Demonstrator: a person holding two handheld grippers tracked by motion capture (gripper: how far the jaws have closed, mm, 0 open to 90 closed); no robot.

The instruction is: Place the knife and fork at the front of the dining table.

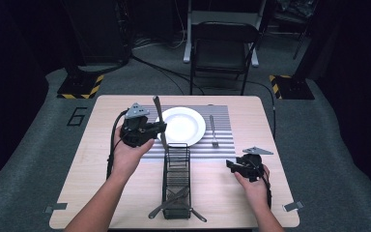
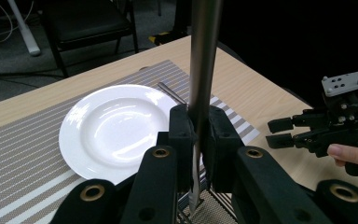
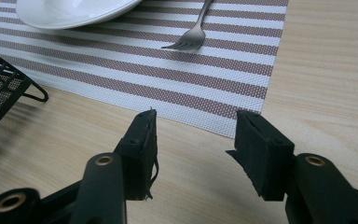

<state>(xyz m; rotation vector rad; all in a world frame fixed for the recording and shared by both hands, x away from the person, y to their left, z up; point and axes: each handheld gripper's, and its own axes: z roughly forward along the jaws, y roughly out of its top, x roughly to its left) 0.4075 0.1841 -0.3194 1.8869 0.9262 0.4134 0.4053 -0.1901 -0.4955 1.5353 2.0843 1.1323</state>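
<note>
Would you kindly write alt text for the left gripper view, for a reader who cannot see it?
The left gripper clamps its black jaws on an upright silver metal knife, blade end down. Behind it, a round white plate sits on a striped placemat on the light wooden table. At right, a hand holds the right gripper, jaws apart.

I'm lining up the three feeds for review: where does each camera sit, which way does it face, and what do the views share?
High view: above the person's side of the table, looking forward and down; both forearms, left gripper, right gripper.
Left gripper view: rides the left gripper, looking across the plate; its fingers clamp an upright knife.
Right gripper view: rides the right gripper, looking low over the placemat toward the fork; fingers apart.
Shared: plate, placemat and fork.
</note>
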